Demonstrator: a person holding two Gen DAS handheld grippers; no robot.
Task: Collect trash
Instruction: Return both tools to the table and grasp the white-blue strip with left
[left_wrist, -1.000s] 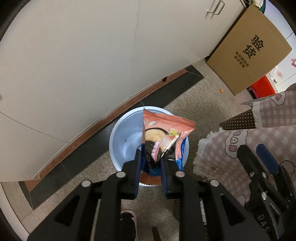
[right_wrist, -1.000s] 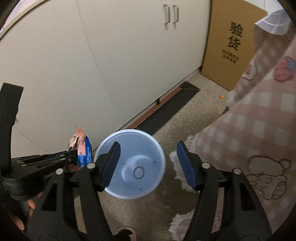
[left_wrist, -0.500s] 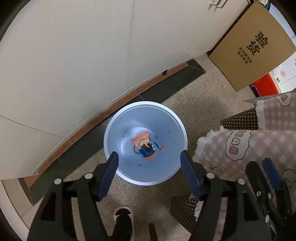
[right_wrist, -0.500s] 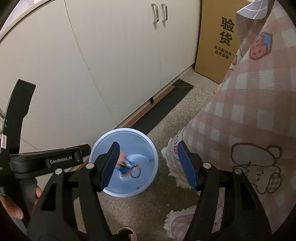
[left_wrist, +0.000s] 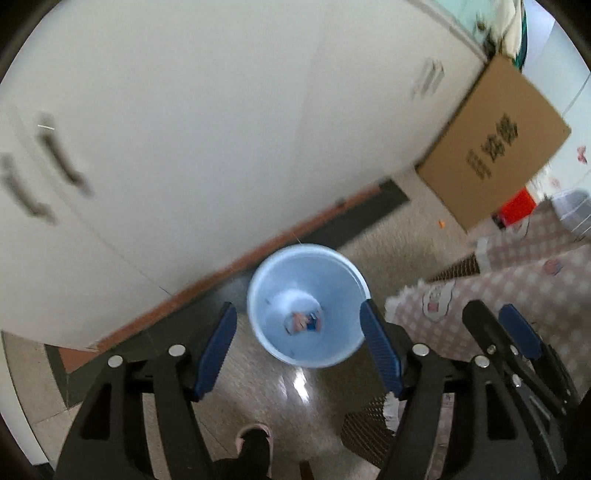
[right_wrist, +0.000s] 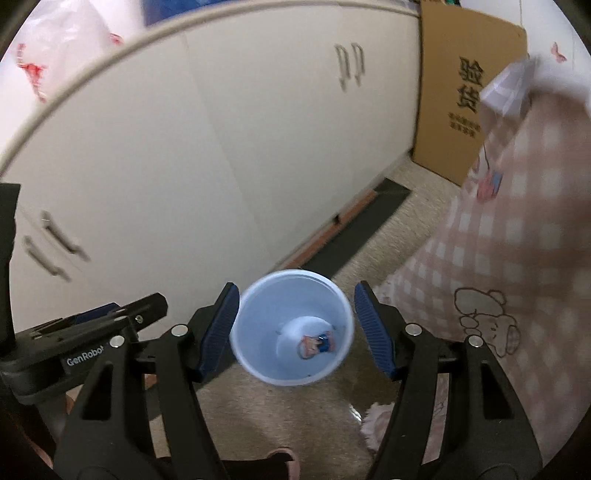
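A pale blue waste bin (left_wrist: 266, 291) (right_wrist: 258, 317) stands on the speckled floor beside the white cabinets. At its bottom lies a pink and blue snack wrapper (left_wrist: 303, 322) (right_wrist: 314, 345). High over the bin, my left gripper (left_wrist: 301, 349) is open with nothing between its blue pads. My right gripper (right_wrist: 295, 332) is open and empty too, also well above the bin. Each gripper shows at the edge of the other's view: the right gripper (left_wrist: 517, 354) on the right side, the left gripper (right_wrist: 107, 328) on the left side.
White cabinet doors (left_wrist: 184, 129) run behind the bin, above a dark kickboard (right_wrist: 354, 232). A cardboard box (left_wrist: 495, 147) leans at the far right. A pink checked cloth (right_wrist: 517, 258) hangs to the right. The person's slippered foot (left_wrist: 255, 443) is below.
The left gripper opened and let go of the wrapper, which fell to the bottom of the bin. Both grippers then rose, so the bin looks smaller and farther away.
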